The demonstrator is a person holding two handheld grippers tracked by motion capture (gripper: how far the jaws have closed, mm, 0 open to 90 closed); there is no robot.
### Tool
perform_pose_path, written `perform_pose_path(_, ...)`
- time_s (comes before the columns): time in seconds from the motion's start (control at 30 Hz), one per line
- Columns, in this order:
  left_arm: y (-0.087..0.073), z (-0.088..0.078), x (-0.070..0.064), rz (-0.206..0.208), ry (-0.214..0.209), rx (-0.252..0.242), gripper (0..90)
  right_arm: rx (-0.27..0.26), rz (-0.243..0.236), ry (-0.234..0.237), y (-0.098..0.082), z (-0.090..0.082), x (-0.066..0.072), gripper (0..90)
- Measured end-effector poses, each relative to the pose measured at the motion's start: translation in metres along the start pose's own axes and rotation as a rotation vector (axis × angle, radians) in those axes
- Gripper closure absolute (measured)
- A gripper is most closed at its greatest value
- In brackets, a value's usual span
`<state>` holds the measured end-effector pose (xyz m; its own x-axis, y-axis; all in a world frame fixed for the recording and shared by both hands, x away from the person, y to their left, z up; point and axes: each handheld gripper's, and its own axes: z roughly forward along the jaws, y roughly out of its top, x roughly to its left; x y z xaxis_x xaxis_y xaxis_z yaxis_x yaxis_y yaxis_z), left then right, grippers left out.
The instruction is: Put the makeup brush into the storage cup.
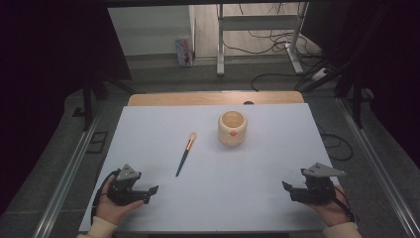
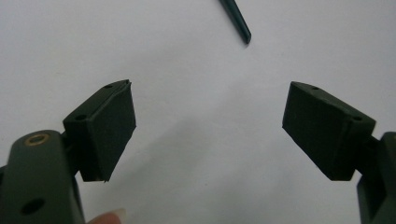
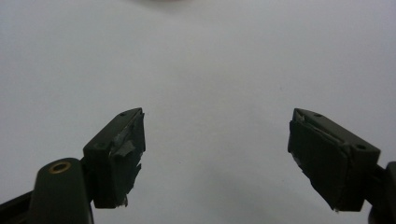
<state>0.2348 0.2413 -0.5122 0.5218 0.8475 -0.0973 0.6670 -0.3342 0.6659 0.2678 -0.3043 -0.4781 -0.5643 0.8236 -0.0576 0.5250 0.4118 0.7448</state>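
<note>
- The white table (image 1: 213, 198) carried a wooden cup (image 1: 233, 128) at one o'clock.
- A brush (image 1: 185, 154) lay untouched at eleven o'clock, nothing begun.
- The left gripper (image 1: 151, 191) and right gripper (image 1: 287, 187) rested spread, empty.

dark green brush (image 1: 184, 155) with orange tip; cream cup (image 1: 233, 128); white table (image 1: 237, 198)

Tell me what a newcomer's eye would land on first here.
A pale round cup with an orange mark on its side stands upright on the far middle of the white table. To its left lies a brush with a dark handle. At the near edge, the left gripper and right gripper rest open and empty.
</note>
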Motion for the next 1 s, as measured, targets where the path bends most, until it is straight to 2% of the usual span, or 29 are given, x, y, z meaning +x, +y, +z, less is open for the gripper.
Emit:
perform_pose_path(0.17, -0.0028, -0.0005, 0.0017, -0.028, 0.009, 0.0, 17.7, 0.012, 0.0, 0.033, 0.0029, 0.006, -0.0007, 19.7)
perform_pose_path(0.33, -0.0027, 0.0002, 0.0025, -0.031, 0.012, 0.002, 17.7, 0.02, -0.006, 0.05, 0.0054, 0.0097, -0.0001, 19.7)
perform_pose_path(0.6, -0.0039, -0.0015, -0.0001, -0.025, 0.013, 0.002, 17.7, 0.032, -0.003, 0.044, 0.0036, 0.0098, -0.0002, 20.0)
perform_pose_path(0.8, -0.0018, -0.0017, -0.0021, -0.012, 0.03, 0.003, 17.7, 0.04, -0.02, 0.046, 0.0034, 0.0098, -0.0009, 20.0)
perform_pose_path(0.87, -0.0015, -0.0003, -0.0024, -0.008, 0.03, 0.015, 17.7, 0.031, -0.018, 0.041, 0.0037, 0.0073, -0.0035, 19.9)
perform_pose_path(0.9, -0.0004, -0.0004, -0.0027, -0.01, 0.031, 0.011, 17.7, 0.02, -0.005, 0.043, 0.0028, 0.0042, -0.005, 19.9)
perform_pose_path(1.0, 0.0013, -0.0001, -0.0027, -0.012, 0.032, 0.008, 17.7, 0.02, -0.007, 0.042, 0.0008, 0.0034, -0.0054, 19.7)
